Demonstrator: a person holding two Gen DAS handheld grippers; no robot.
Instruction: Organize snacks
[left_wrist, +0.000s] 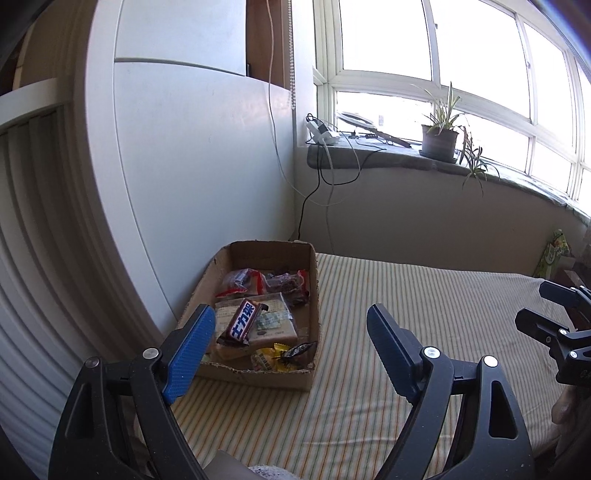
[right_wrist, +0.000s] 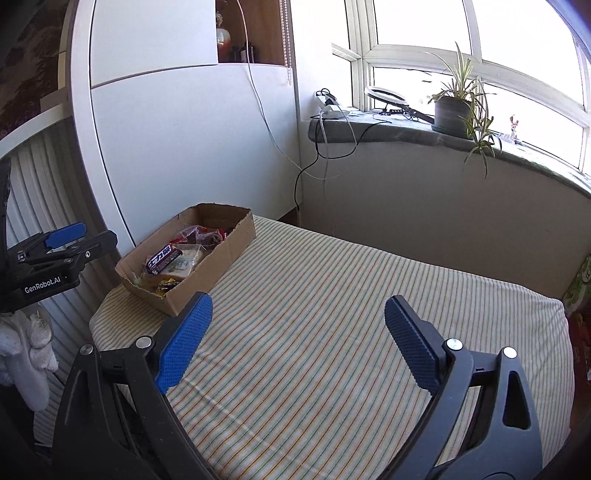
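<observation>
A shallow cardboard box (left_wrist: 310, 376) sits on the striped table at its left side; it also shows in the right wrist view (right_wrist: 221, 254). It holds several snacks: a brown chocolate bar (left_wrist: 242, 323) on a clear cracker pack (left_wrist: 275, 325), red-wrapped packets (left_wrist: 243, 280) at the back and yellow candies (left_wrist: 269, 356) in front. My left gripper (left_wrist: 291, 332) is open and empty, hovering above the box's near right corner. My right gripper (right_wrist: 297, 321) is open and empty over the bare striped cloth, right of the box.
The striped tablecloth (right_wrist: 351, 295) covers the table. A white cabinet (left_wrist: 192, 166) stands behind the box. A windowsill (right_wrist: 388, 129) carries a potted plant (right_wrist: 452, 110), a ring light and a power strip with hanging cables. A green package (left_wrist: 552, 254) lies at the far right.
</observation>
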